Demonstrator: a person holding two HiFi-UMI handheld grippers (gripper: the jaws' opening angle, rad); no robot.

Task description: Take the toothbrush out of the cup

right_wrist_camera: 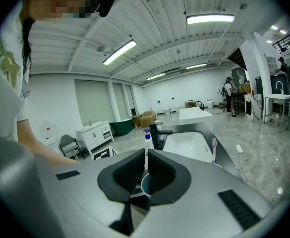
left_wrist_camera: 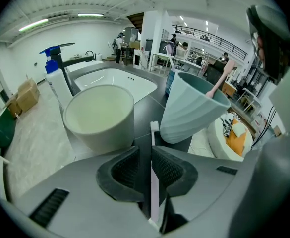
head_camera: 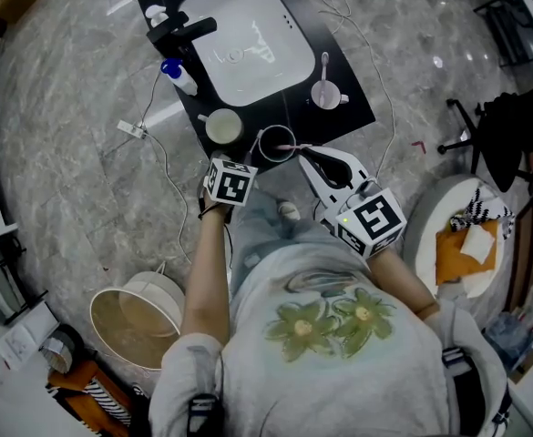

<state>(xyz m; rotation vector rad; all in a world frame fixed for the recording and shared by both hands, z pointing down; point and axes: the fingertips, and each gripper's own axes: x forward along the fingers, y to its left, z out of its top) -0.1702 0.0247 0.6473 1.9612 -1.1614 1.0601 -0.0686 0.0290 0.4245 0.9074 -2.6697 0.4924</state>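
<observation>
A teal cup [head_camera: 275, 144] stands at the front edge of the black counter [head_camera: 348, 112], beside a white cup [head_camera: 222, 126]. In the left gripper view the teal cup [left_wrist_camera: 194, 108] leans, with a pink toothbrush [left_wrist_camera: 219, 83] sticking out of it. My right gripper [head_camera: 304, 151] reaches over the cup. Its pads are shut [right_wrist_camera: 145, 157] on the toothbrush's thin handle, and the cup's rim [right_wrist_camera: 145, 185] shows below them. My left gripper [left_wrist_camera: 144, 155] holds its jaws slightly apart around a white toothbrush [left_wrist_camera: 154, 182], which rests against the right pad only.
A white sink basin [head_camera: 243, 39] with a black faucet [head_camera: 182, 33] and a blue-capped bottle [head_camera: 179, 76] fills the counter. A small white holder [head_camera: 325, 91] sits at its right. Cables trail over the floor. A bin [head_camera: 138, 321] and a round stool [head_camera: 457, 244] flank the person.
</observation>
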